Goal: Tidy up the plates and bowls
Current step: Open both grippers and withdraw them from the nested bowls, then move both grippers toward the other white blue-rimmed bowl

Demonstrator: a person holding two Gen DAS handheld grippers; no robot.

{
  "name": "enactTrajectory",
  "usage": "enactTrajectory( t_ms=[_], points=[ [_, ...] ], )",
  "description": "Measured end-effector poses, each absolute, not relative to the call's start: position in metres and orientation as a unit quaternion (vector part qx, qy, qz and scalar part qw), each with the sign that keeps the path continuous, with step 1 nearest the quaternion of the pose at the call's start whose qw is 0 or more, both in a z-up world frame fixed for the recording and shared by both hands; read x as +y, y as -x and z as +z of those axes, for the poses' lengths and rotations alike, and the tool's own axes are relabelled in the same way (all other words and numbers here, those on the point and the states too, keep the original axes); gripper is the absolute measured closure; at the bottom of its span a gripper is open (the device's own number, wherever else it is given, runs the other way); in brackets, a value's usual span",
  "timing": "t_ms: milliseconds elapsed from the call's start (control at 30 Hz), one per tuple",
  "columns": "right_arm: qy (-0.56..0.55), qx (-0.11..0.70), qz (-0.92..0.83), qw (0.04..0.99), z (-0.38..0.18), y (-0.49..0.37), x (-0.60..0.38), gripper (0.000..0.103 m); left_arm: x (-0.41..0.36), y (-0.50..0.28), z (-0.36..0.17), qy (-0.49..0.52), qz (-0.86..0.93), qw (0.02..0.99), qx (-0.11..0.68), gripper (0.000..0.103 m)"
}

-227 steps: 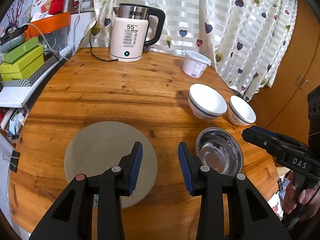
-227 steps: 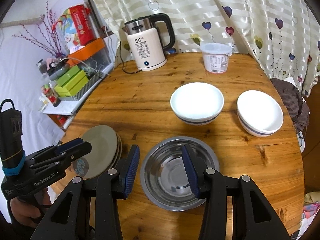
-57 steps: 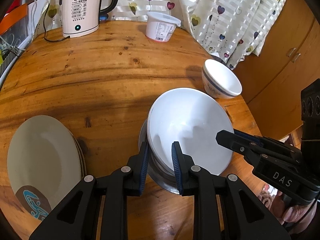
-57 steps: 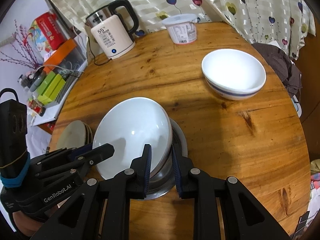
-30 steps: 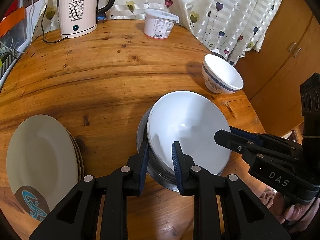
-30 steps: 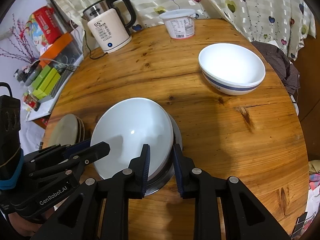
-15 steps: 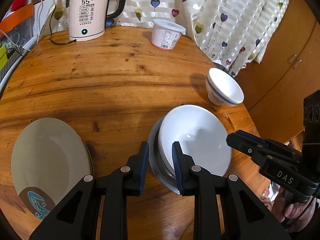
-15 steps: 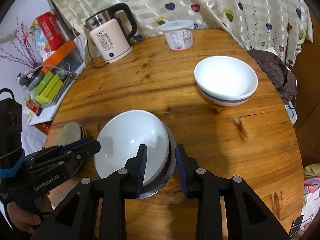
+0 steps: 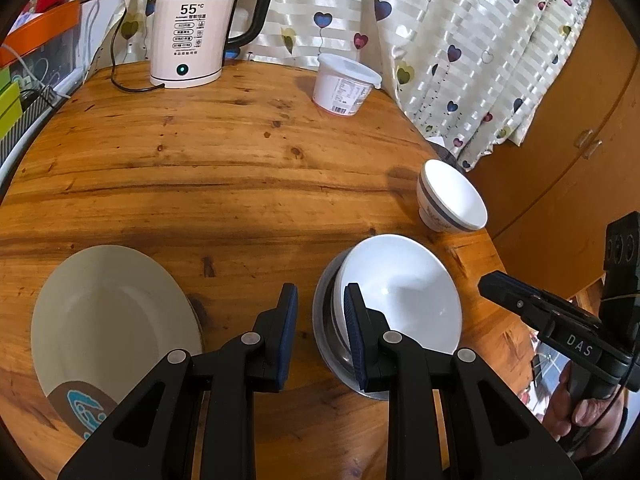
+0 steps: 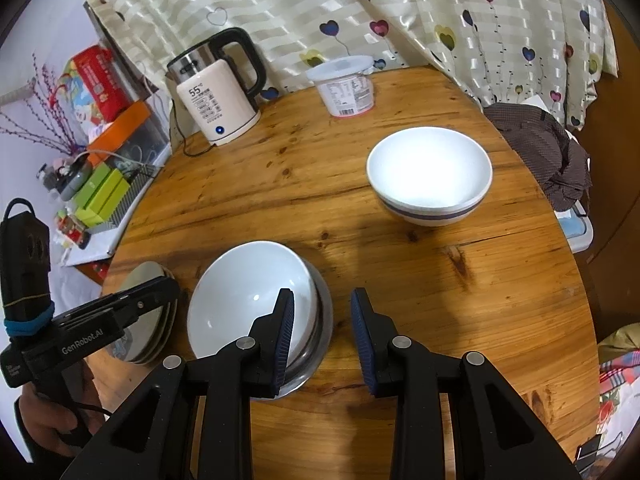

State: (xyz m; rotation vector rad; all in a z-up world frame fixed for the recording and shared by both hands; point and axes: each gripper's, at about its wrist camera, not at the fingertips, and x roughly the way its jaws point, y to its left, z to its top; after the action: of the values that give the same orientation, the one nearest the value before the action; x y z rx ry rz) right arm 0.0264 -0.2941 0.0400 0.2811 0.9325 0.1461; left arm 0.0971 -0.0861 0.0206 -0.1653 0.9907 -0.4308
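A white bowl (image 9: 400,296) (image 10: 248,300) sits nested in the steel bowl (image 9: 324,344) (image 10: 326,320) near the table's front edge. My left gripper (image 9: 320,320) hovers over its left rim, open by a narrow gap, pressing on nothing. My right gripper (image 10: 322,332) hovers over the right rim, also narrowly open and empty. A second white bowl with a blue band (image 9: 452,200) (image 10: 428,176) stands alone farther right. A stack of beige plates (image 9: 108,312) (image 10: 138,278) lies to the left.
An electric kettle (image 9: 192,32) with its cord and a lidded white tub (image 9: 344,84) stand at the back of the round wooden table (image 9: 240,184). Boxes (image 10: 100,196) sit on a shelf to the left. A dark cloth (image 10: 560,160) lies beyond the right edge.
Both grippers have drawn back and up from the nested bowls, which stay put. The right jaws have widened a little. Several seconds ago the white bowl stood on the table beside the other.
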Motion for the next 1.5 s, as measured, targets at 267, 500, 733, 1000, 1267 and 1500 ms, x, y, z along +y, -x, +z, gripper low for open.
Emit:
enactTrajectory(
  t_ms=[267, 500, 733, 1000, 1267, 1500],
  points=[
    [-0.143, 0.443, 0.062, 0.883, 0.042, -0.027, -0.304, 0.074, -0.092, -0.101, 0.023, 0.075, -0.211, 0.854, 0.469, 0.078],
    [-0.151, 0.440, 0.051, 0.884, 0.042, -0.028, -0.316, 0.074, -0.102, -0.107, 0.024, 0.070, -0.222, 0.852, 0.470, 0.078],
    [-0.159, 0.437, 0.039, 0.884, 0.041, -0.030, -0.328, 0.074, -0.116, -0.112, 0.029, 0.062, -0.237, 0.849, 0.469, 0.078],
    [-0.168, 0.432, 0.025, 0.886, 0.042, -0.032, -0.345, 0.074, -0.135, -0.119, 0.034, 0.054, -0.257, 0.843, 0.470, 0.078],
    [-0.178, 0.430, 0.011, 0.885, 0.040, -0.035, -0.360, 0.074, -0.155, -0.130, 0.035, 0.045, -0.273, 0.835, 0.475, 0.078],
    [-0.184, 0.428, 0.003, 0.885, 0.040, -0.045, -0.372, 0.074, -0.176, -0.143, 0.035, 0.035, -0.287, 0.828, 0.480, 0.078]
  ],
)
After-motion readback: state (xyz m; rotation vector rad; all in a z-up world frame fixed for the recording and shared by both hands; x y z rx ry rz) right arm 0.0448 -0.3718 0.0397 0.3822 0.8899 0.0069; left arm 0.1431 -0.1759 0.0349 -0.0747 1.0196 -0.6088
